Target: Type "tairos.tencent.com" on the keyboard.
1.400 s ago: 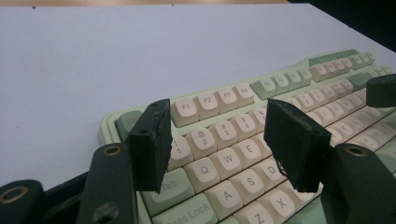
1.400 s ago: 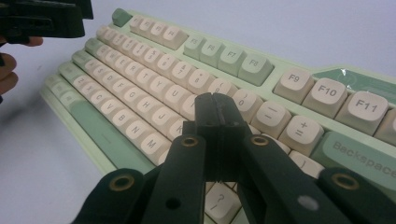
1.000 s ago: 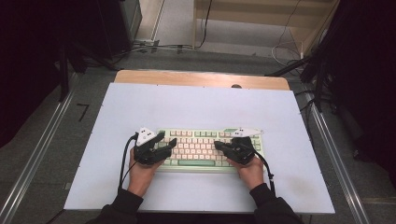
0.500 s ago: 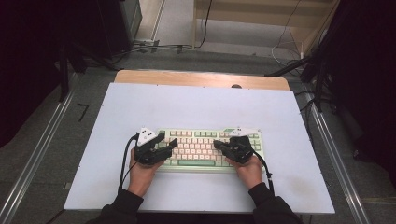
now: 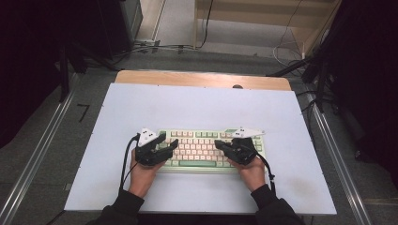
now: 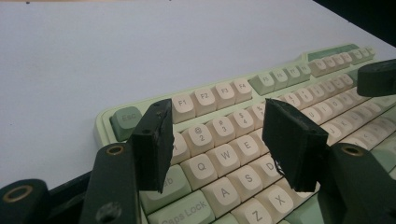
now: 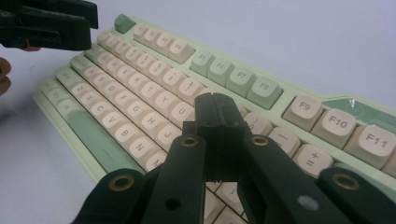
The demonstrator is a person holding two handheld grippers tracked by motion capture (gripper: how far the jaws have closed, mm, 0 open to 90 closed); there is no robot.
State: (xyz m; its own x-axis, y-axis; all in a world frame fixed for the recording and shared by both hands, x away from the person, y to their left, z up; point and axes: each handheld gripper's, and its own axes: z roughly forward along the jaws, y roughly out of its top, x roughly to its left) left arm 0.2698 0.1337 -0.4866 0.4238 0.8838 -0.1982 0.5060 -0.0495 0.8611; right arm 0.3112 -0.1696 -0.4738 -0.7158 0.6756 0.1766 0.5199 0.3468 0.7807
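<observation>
Little has moved: both tools hover over the keyboard (image 5: pixel 213 146) as before.
Left tool (image 6: pixel 224 140) gapes empty above Q–W; right tool (image 7: pixel 216 116) is closed, empty, likely next pressing a key beneath its tip.

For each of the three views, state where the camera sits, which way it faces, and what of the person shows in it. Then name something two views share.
High view: above the person's side, facing forward and down on the table; both forearms, the left gripper and right gripper show over the keyboard.
Left gripper view: rides the left gripper, looking along its open jaws at the keyboard's left end.
Right gripper view: rides the right gripper, its jaws shut, above the keyboard's right half.
Shared: each gripper view also shows part of the other gripper.
</observation>
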